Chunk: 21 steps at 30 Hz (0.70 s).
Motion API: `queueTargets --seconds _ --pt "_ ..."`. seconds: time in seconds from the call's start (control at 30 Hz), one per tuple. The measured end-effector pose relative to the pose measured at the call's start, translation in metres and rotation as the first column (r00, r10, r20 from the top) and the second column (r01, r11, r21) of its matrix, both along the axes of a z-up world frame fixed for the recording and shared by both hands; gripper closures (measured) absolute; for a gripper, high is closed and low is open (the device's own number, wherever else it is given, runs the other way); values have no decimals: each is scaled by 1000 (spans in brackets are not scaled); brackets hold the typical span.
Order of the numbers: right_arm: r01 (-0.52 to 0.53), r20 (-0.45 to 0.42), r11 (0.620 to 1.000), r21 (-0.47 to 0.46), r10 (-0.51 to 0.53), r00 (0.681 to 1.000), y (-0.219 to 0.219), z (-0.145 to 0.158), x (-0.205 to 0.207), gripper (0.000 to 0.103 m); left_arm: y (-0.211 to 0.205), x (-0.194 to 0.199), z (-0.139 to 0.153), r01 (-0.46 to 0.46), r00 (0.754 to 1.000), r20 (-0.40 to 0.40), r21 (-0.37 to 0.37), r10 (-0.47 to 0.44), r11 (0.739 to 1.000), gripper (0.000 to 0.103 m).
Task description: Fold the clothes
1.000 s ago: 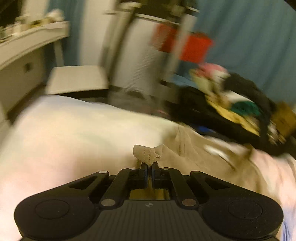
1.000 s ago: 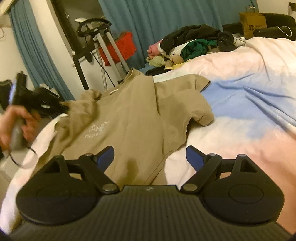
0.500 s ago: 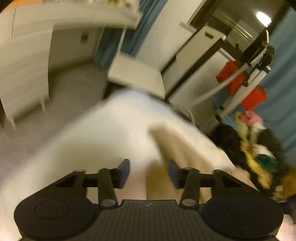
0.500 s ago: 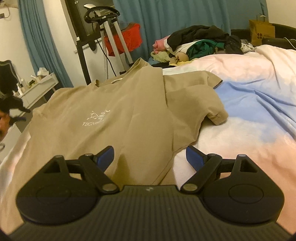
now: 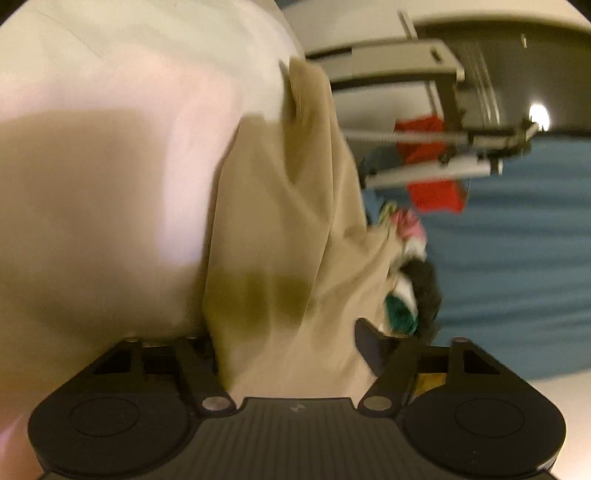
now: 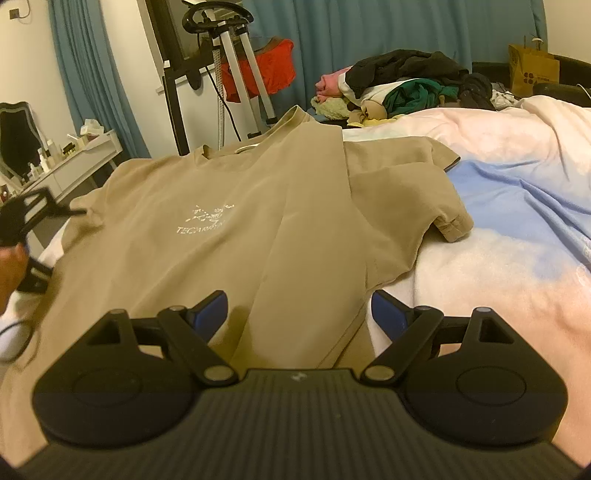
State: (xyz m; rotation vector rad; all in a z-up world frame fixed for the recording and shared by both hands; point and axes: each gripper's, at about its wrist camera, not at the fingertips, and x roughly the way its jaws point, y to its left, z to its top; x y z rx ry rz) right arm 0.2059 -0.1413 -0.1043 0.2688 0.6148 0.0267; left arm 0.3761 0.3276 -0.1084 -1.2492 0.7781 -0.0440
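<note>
The right gripper (image 6: pixel 297 308) holds its 2 blue-padded fingers (image 6: pixel 210 306) spread wide with nothing between them, hovering low over the bottom hem of a tan T-shirt (image 6: pixel 258 221). The left gripper (image 5: pixel 288 339) is rolled sideways, so its view is tilted and blurred; its fingers are also parted, with tan cloth (image 5: pixel 295 229) filling the gap between them. Only the right-side finger (image 5: pixel 369 343) shows clearly — the other is hidden behind the fabric, and whether the cloth touches either finger cannot be told.

The T-shirt lies front up on the bed (image 6: pixel 498 240), a pale printed logo (image 6: pixel 207 219) on its chest, collar toward the far edge. Its right-hand sleeve (image 6: pixel 417 195) is folded in on itself with the cuff resting on the bedcover, which is pale pink and blue. At the left edge of the right wrist view, the left gripper (image 6: pixel 40 212) appears blurred in a hand (image 6: pixel 9 269), just beside the shirt's other shoulder.

Beyond the shirt, a heap of unfolded clothes (image 6: pixel 399 85) — black, green, pink and yellow — sits at the far side of the bed. Behind it hang blue curtains (image 6: pixel 388 26); a stand with a red garment (image 6: pixel 273 70) is at the left, and a white dressing table (image 6: pixel 74 162) carries small bottles.
</note>
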Motion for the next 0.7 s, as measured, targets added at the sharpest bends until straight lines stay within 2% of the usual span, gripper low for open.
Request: queueTargets --seconds 0.07,0.13,0.23,0.27,0.3,0.37,0.4,0.43,0.5,0.57,0.67,0.7 --pt "1 -5 1000 7 -1 1000 0 -2 0 17 8 -5 -2 -90 996 0 -9 90 996 80" --pt "3 -10 1000 16 -3 1000 -2 -3 1 17 20 -13 -1 -175 984 14 -7 176 984 98" --pt "7 -13 1000 25 -7 1000 -3 -4 3 17 46 -26 17 -217 974 87 93 209 972 99" --pt "7 -12 1000 25 -6 1000 -4 -4 3 17 53 -23 27 -191 980 82 181 179 965 99" --pt "7 -9 1000 23 -7 1000 -4 -4 3 17 59 -20 36 -169 985 75 262 154 950 99" --pt "8 -3 1000 19 -8 1000 -4 -3 1 17 73 -22 46 -181 983 61 339 171 923 98" --pt "11 1 1000 18 -11 1000 -4 -2 1 17 80 -26 51 -204 979 60 383 196 901 98" --pt "13 6 1000 17 -13 1000 -5 -1 0 17 84 -28 58 -220 975 70 454 211 863 97" --pt "18 18 1000 10 -18 1000 -5 2 -1 17 88 -36 71 -226 971 76 580 225 782 84" --pt "24 31 1000 6 -24 999 -6 4 -2 17 85 -46 83 -184 981 67 644 185 742 69" --pt "36 51 999 -9 -35 998 -7 4 -5 17 55 -62 105 -126 992 81 732 99 669 35" --pt "40 57 999 -15 -39 998 -8 4 -5 17 40 -68 112 -103 995 80 751 65 652 32"
